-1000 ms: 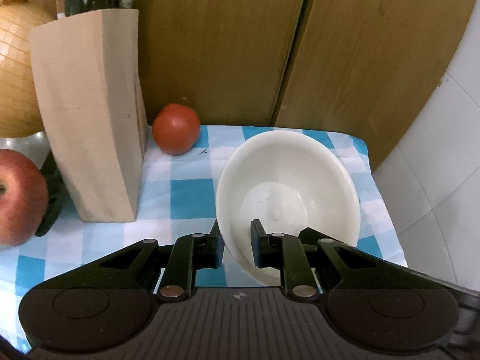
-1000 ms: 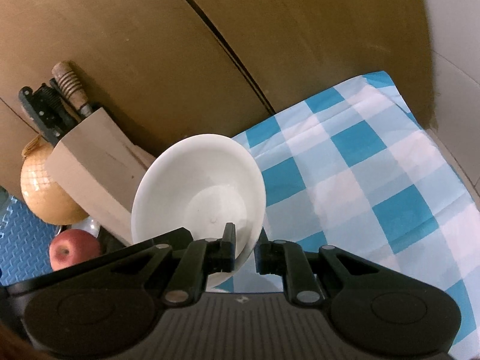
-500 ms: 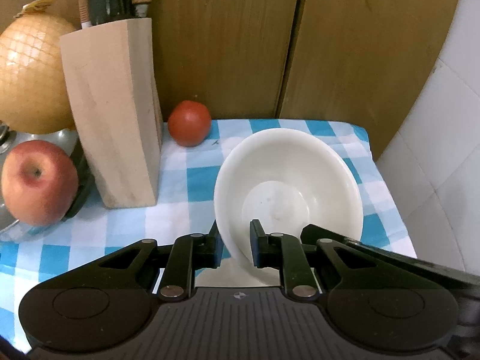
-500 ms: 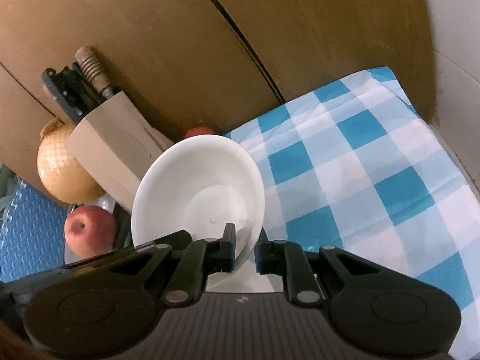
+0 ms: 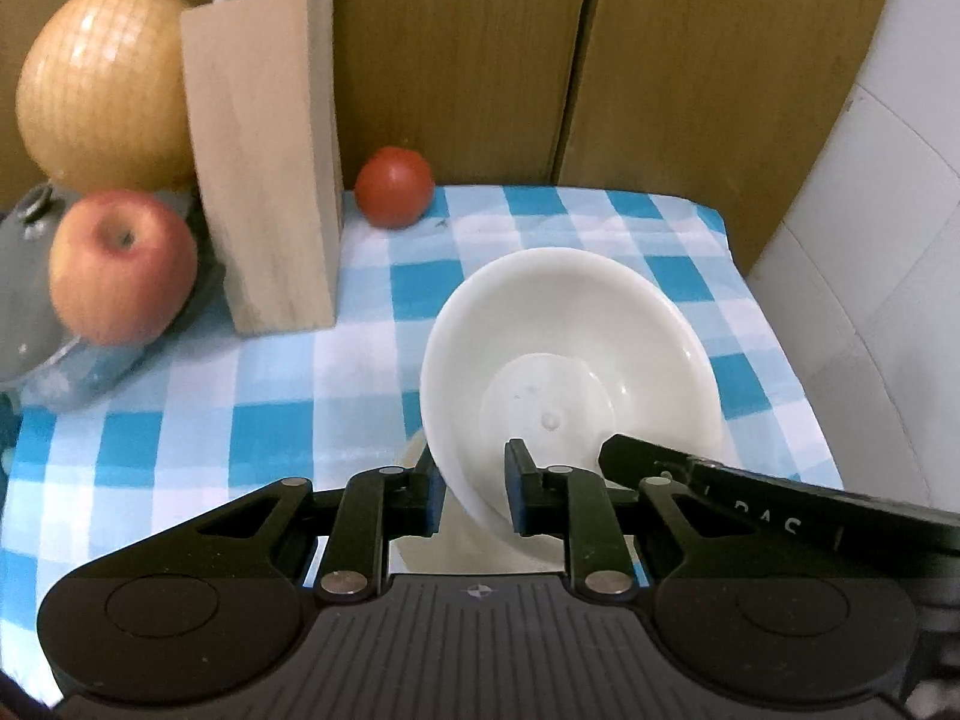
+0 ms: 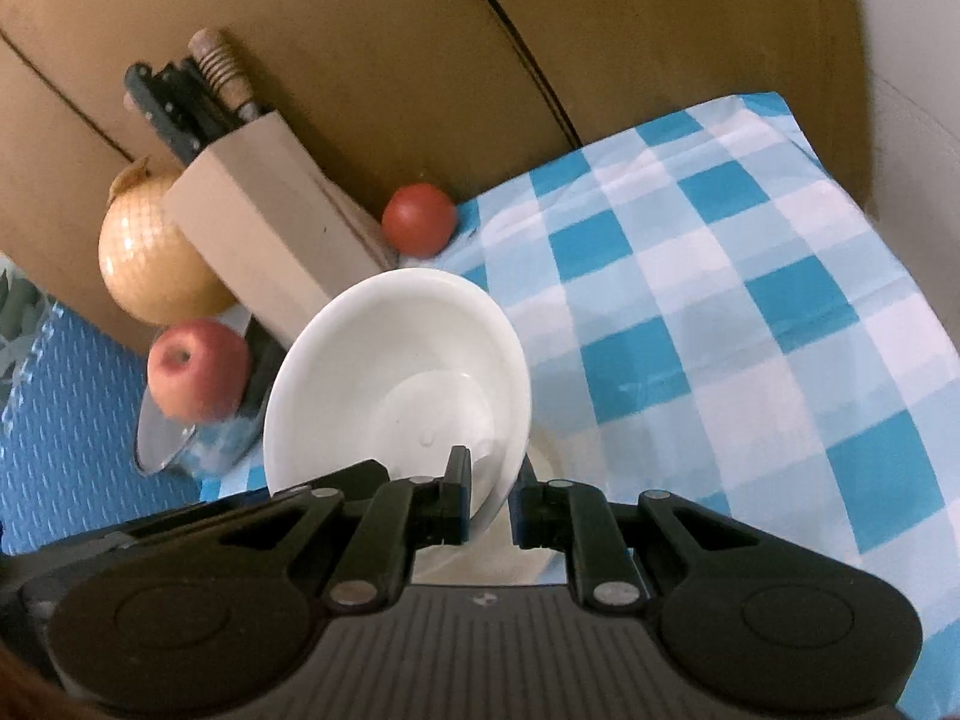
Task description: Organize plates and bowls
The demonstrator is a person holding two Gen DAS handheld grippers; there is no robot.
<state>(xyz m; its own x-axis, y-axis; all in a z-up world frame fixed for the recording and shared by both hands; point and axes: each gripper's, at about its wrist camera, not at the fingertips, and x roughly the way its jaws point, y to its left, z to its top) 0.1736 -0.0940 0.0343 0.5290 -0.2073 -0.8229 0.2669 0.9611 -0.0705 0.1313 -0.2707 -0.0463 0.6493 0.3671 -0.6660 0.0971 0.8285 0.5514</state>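
A blue-and-white checked cloth (image 5: 282, 414) covers the worktop, which ends at brown wooden panels (image 5: 480, 60) behind and a white tiled wall (image 5: 870, 240) on the right side of the left wrist view. Along the back stands a pale wooden knife block (image 5: 264, 162) with dark and wooden handles (image 6: 192, 102) sticking out of its top. A red tomato (image 5: 394, 186) lies on the cloth just beside the block, close to the panels. On the block's other side sit a large yellow netted melon (image 5: 102, 84) and a red apple (image 5: 123, 267), the apple resting on a glass lid (image 6: 180, 438) at the cloth's edge. A blue foam mat (image 6: 66, 420) shows beyond that edge in the right wrist view.

Each tool holds its own white bowl. The left tool (image 5: 474, 495) points steeply down at the cloth and pinches the near rim of a white bowl (image 5: 570, 348), one pad outside the wall and one inside; its jaws have just eased apart a little, yet the rim sits between the pads and the bowl hangs tilted above the cloth. A cream-coloured dish (image 5: 414, 540) lies on the cloth just beneath it, mostly hidden. The right tool (image 6: 489, 498) slants down less steeply and pinches the rim of a second white bowl (image 6: 396, 372), held tilted with its hollow towards the camera, in front of the knife block and apple. Its body also juts into the left wrist view at lower right. The cloth to the right of both bowls lies bare.
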